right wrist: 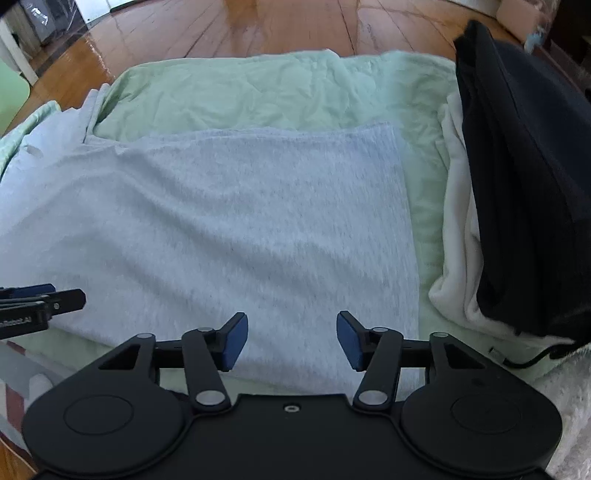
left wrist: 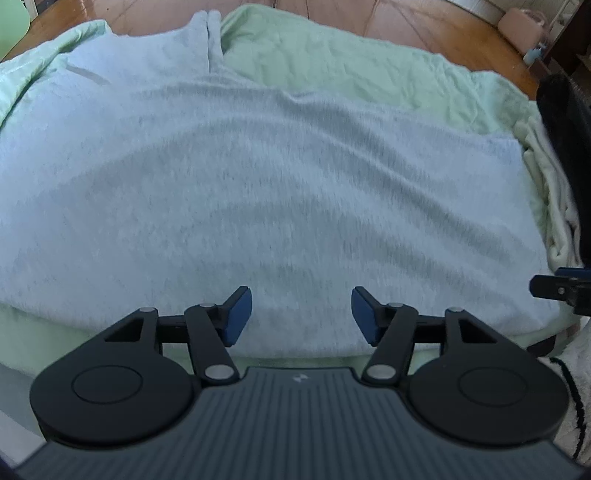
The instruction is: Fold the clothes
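A light grey garment (left wrist: 258, 192) (right wrist: 229, 221) lies spread flat on a pale green sheet (left wrist: 351, 66) (right wrist: 240, 96); a sleeve runs off toward the far left. My left gripper (left wrist: 301, 314) hovers open over the garment's near hem, nothing between its blue pads. My right gripper (right wrist: 291, 338) also stands open, over the near right part of the hem. Each gripper shows at the edge of the other's view: the right gripper (left wrist: 561, 291) at the right, the left gripper (right wrist: 40, 301) at the left.
A folded black garment (right wrist: 528, 192) sits on a cream-white one (right wrist: 461, 240) at the right of the sheet. A black cable (right wrist: 532, 356) trails beside them. Wooden floor (right wrist: 258, 33) lies beyond the sheet's far edge.
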